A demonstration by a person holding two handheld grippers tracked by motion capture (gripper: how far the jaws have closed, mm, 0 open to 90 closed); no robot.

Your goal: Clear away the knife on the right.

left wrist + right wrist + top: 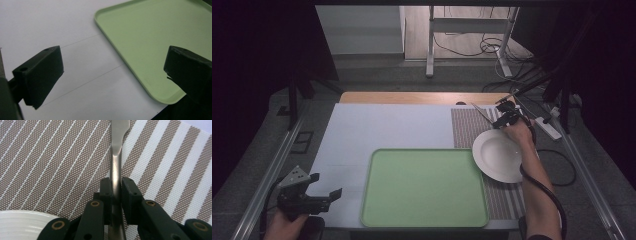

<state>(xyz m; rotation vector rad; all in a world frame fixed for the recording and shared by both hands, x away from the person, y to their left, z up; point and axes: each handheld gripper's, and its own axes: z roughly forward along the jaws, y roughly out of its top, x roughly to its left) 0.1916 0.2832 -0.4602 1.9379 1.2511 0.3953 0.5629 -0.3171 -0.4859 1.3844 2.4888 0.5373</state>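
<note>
My right gripper [504, 118] is shut on a slim metal utensil [482, 112], which looks like a knife and points away to the far left. In the right gripper view the jaws [116, 187] clamp its shiny stem [117, 145] just above the brown striped placemat [50, 157]. A white plate [499, 155] rests on the placemat [467, 127] just in front of that hand; its rim [20, 222] shows at the lower left. My left gripper [328, 184] hovers open at the table's near left corner, holding nothing. Its jaws [113, 62] stand wide apart beside the green tray [150, 37].
The green tray [424, 187] lies bare at the front middle of the white table top [377, 130]. A cable trails from the right gripper along the forearm. Beyond the table's far edge stand a desk frame and floor cables [482, 47].
</note>
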